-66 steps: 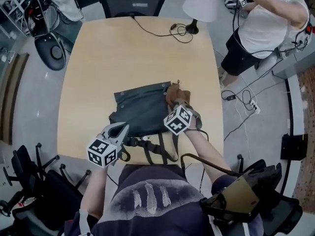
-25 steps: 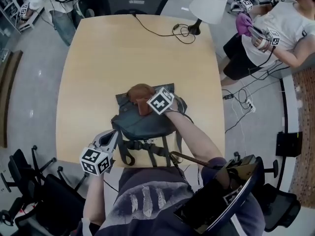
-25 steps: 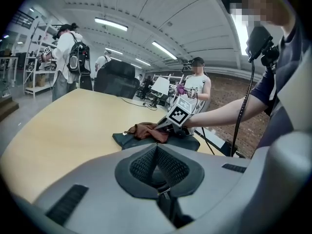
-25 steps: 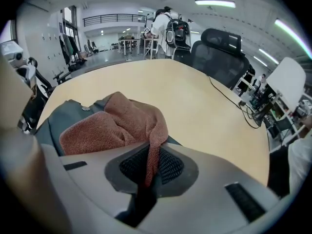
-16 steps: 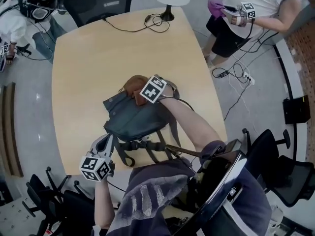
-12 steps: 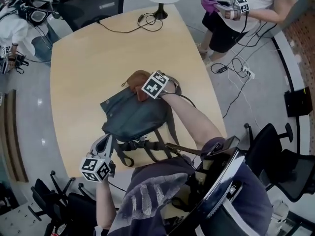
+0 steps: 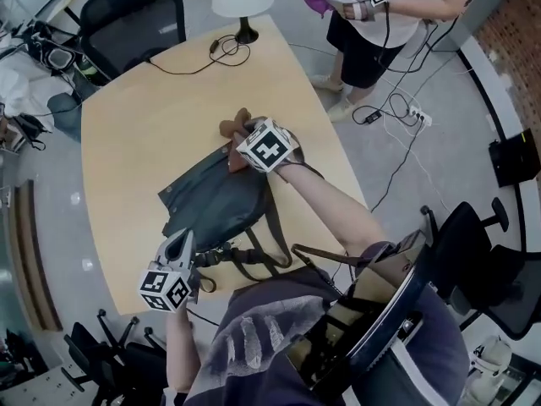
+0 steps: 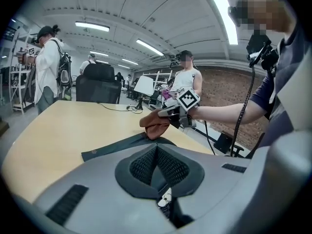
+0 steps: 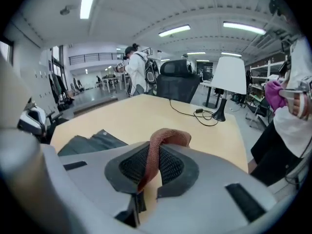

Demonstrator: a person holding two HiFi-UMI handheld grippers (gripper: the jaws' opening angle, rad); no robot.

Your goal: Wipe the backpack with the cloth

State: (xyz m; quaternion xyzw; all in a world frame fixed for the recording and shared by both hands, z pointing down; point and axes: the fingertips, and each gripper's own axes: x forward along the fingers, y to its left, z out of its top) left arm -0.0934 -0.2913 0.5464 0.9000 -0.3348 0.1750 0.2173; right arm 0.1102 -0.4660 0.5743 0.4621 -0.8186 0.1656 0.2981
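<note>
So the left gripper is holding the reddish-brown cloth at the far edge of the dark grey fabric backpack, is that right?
Not quite: the right gripper holds the reddish-brown cloth, as the right gripper view shows, at the far edge of the dark grey fabric backpack.

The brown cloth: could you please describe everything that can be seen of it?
The cloth is rust-brown and soft, and looks like a fine woven or terry fabric. It is crumpled, not spread flat. The right gripper is shut on it: a fold stands up in a loop between the pads, and the rest hangs in a bunch beyond the jaws. The bunch sits at the far edge of the dark grey backpack, apparently touching its flap, over the wooden table.
</note>
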